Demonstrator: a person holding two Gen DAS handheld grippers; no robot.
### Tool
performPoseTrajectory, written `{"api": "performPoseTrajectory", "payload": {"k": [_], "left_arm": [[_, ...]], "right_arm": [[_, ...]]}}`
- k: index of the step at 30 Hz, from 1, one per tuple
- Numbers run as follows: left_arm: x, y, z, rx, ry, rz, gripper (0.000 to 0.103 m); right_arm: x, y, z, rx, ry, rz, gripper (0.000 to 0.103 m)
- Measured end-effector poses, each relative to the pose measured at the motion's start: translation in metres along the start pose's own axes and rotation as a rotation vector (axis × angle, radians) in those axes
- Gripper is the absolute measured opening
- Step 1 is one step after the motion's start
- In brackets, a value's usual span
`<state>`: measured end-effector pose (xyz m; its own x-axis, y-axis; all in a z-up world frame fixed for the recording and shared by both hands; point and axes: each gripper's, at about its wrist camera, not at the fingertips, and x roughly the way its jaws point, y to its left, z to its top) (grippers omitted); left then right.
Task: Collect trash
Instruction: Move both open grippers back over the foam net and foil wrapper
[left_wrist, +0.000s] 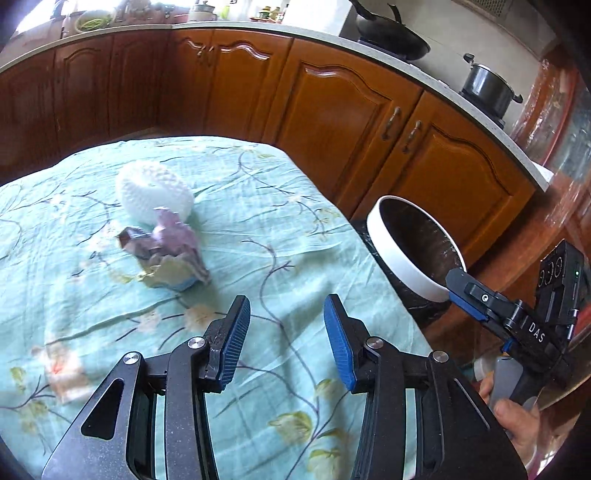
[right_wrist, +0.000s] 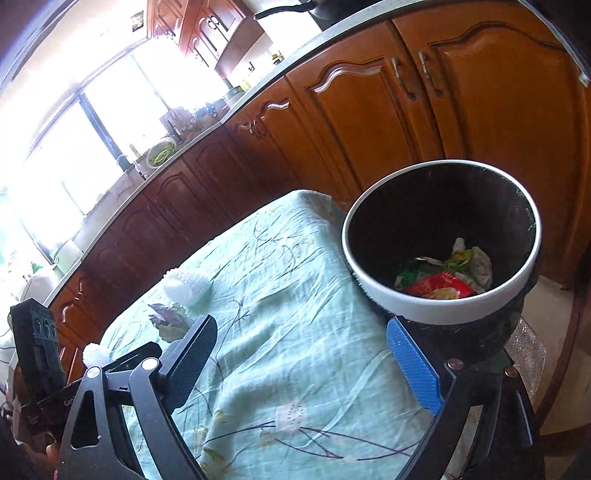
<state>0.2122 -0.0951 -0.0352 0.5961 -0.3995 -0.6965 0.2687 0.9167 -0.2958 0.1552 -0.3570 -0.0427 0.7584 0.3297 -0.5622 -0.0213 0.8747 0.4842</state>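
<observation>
Both grippers empty, left gripper (left_wrist: 286, 319) half-spread, right gripper (right_wrist: 301, 356) (widest) agape

A home kitchen: carved wooden cabinets (left_wrist: 332, 110) under a pale countertop (left_wrist: 406, 61), a wok (left_wrist: 395, 37) and a lidded pot (left_wrist: 487, 86) on the stove, a bright window (right_wrist: 74, 155).

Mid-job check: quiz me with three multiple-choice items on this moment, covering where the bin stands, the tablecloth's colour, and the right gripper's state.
1. The trash bin stands:
A. at the table's edge
B. on the counter
C. under the window

2. The tablecloth is:
A. red checked
B. light green with flowers
C. plain white

3. The right gripper is:
A. shut on a wrapper
B. open, holding nothing
C. out of view

Answers: 1 A, its white rim sits beside the cloth's corner. 2 B, floral print shows in both views. 3 B, only cloth shows between its spread jaws.
</observation>
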Motion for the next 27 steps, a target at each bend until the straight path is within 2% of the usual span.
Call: {"api": "performPoseTrajectory", "payload": {"k": [2, 7, 14, 21, 27], "left_arm": [[-0.008, 0.014, -0.003, -0.031, -0.02, 0.017, 0.051], [-0.025, 0.044, -0.003, -0.083, -0.061, 0.059, 0.06], [-0.039, 0.088, 0.0, -0.168, -0.092, 0.102, 0.067], [-0.045, 0.118, 0.003, -0.225, -0.104, 0.133, 0.075], [-0.043, 0.134, 0.012, -0.227, -0.095, 0.16, 0.08]], "right_arm": [[0.005, 0.012, -0.004, -0.025, 0.01, 0.014, 0.098], [0.015, 0.043, -0.013, -0.111, 0.016, 0.035, 0.099], [0.032, 0.087, -0.019, -0.213, 0.036, 0.103, 0.099], [0.061, 0.119, -0.028, -0.282, 0.121, 0.136, 0.099], [0.088, 0.132, -0.026, -0.299, 0.181, 0.146, 0.099]]}}
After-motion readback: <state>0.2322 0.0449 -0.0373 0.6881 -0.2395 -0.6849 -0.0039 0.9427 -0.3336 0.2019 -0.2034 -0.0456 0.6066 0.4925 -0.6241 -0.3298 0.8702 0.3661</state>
